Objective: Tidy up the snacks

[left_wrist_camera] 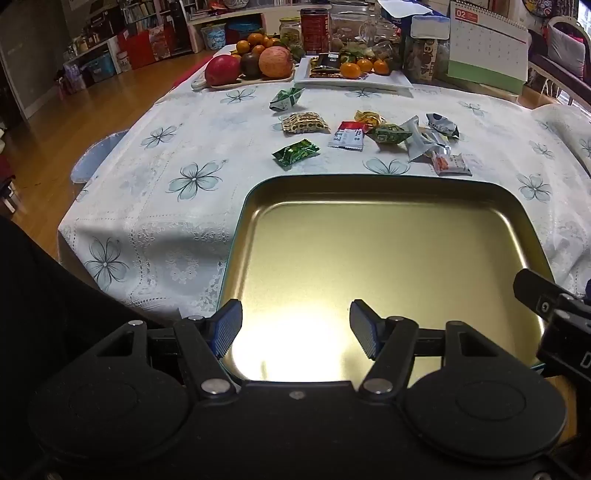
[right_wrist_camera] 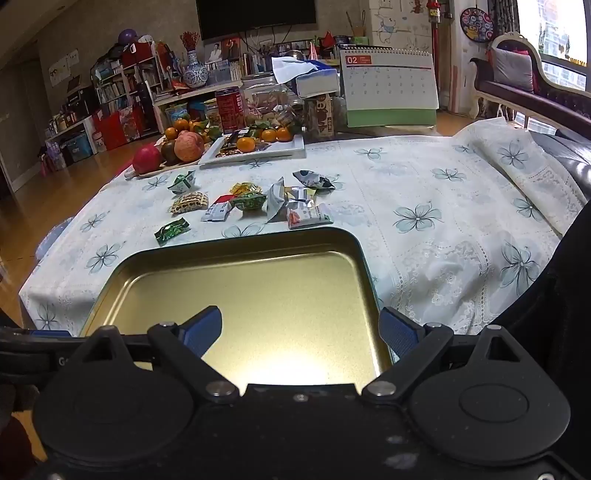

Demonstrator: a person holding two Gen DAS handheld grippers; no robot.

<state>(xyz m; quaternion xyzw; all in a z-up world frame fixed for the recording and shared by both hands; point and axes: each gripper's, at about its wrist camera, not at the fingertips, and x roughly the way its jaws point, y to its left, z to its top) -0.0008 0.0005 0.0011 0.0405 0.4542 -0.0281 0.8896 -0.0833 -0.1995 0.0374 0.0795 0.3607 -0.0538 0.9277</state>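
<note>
An empty gold tin tray [left_wrist_camera: 388, 192] [right_wrist_camera: 236, 247] lies at the near edge of the table. Beyond it several wrapped snacks lie scattered: a dark green packet [left_wrist_camera: 295, 153] [right_wrist_camera: 171, 230], a yellow patterned packet [left_wrist_camera: 304, 123] [right_wrist_camera: 189, 202], a red and white packet [left_wrist_camera: 349, 134] [right_wrist_camera: 218, 208], a white packet [left_wrist_camera: 452, 164] [right_wrist_camera: 308, 216]. My left gripper [left_wrist_camera: 296, 330] is open and empty above the tray's near part. My right gripper [right_wrist_camera: 301, 330] is open and empty above the tray's near right corner.
A board with an apple and other fruit [left_wrist_camera: 258, 62] [right_wrist_camera: 173, 147] and a white plate with tangerines [left_wrist_camera: 354, 79] [right_wrist_camera: 255, 149] stand at the back. Jars, a red can [left_wrist_camera: 314, 29] and a desk calendar [left_wrist_camera: 487, 48] [right_wrist_camera: 388, 85] stand behind. The table edge drops off on the left.
</note>
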